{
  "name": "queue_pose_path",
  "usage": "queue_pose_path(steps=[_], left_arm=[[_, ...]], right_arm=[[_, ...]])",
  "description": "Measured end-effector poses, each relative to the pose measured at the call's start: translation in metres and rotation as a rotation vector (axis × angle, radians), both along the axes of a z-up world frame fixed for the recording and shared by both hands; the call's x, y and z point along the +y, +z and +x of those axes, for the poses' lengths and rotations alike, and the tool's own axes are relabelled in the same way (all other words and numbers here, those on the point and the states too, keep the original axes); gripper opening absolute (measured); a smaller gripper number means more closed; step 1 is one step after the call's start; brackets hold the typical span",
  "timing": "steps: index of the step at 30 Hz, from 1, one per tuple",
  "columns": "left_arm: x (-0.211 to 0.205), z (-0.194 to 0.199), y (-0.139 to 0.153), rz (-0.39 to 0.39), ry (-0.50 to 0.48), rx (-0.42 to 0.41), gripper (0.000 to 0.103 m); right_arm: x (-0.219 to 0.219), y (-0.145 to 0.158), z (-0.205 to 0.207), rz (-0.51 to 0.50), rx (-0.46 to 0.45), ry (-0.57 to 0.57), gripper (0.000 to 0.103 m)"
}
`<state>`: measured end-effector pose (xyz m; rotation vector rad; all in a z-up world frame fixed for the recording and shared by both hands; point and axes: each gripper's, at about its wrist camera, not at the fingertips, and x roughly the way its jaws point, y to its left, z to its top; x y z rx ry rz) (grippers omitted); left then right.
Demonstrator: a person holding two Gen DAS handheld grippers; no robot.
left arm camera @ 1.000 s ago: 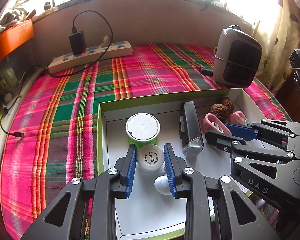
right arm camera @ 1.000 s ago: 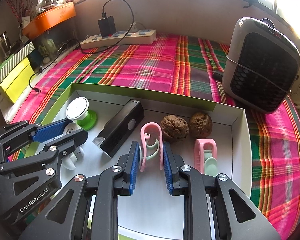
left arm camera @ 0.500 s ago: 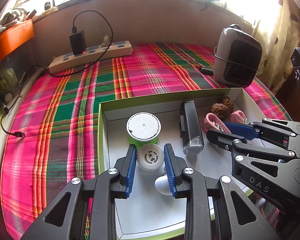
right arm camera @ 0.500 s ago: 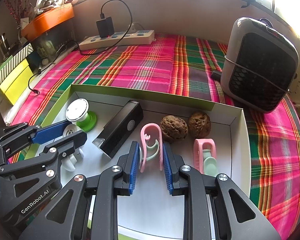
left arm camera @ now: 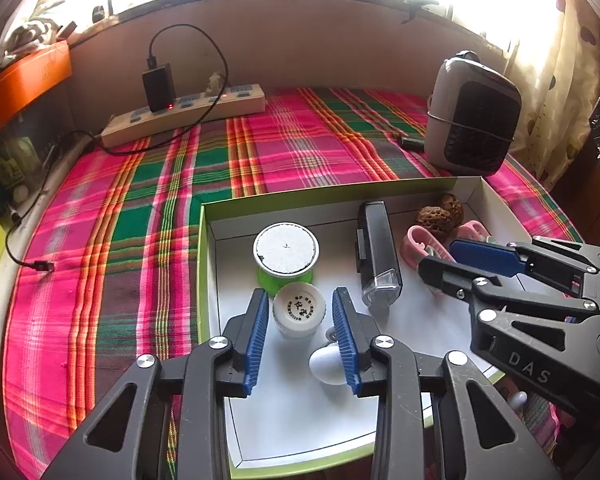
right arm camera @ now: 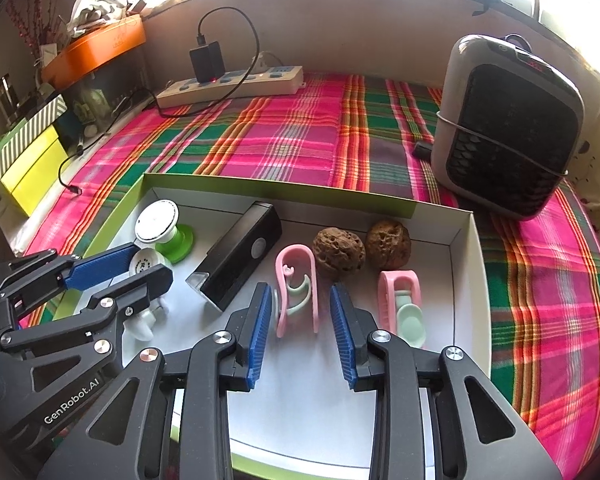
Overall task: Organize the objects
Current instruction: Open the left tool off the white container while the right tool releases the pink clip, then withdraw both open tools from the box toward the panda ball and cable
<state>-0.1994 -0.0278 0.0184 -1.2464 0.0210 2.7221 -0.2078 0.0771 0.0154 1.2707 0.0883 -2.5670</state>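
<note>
— Where did the left tool (left arm camera: 302, 322) stand?
— Over the box (left arm camera: 204, 264), jaws just spread, white cap (left arm camera: 299, 309) lying loose between them.
— The right tool (right arm camera: 300, 322)?
— Just parted around the pink clip (right arm camera: 296, 288), mid-box.

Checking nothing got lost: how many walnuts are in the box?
2, side by side near the box's far right corner: left walnut, right walnut. More seem unlikely.
</note>
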Motion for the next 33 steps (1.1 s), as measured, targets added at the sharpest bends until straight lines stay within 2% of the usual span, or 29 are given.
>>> queue_pose_path(steps=[15, 29, 33], left_arm=[[-0.001, 0.027, 0.016, -0.021, 0.029, 0.048, 0.033], [0.003, 0.066, 0.034, 0.011, 0.038, 0.091, 0.033], [0.005, 0.083, 0.036, 0.032, 0.03, 0.093, 0.033]], right_arm=[[0.01, 0.012, 0.019, -0.028, 0.041, -0.016, 0.032], [0.02, 0.028, 0.053, -0.041, 0.088, -0.019, 0.032], [0.028, 0.029, 0.065, -0.035, 0.098, -0.034, 0.038]])
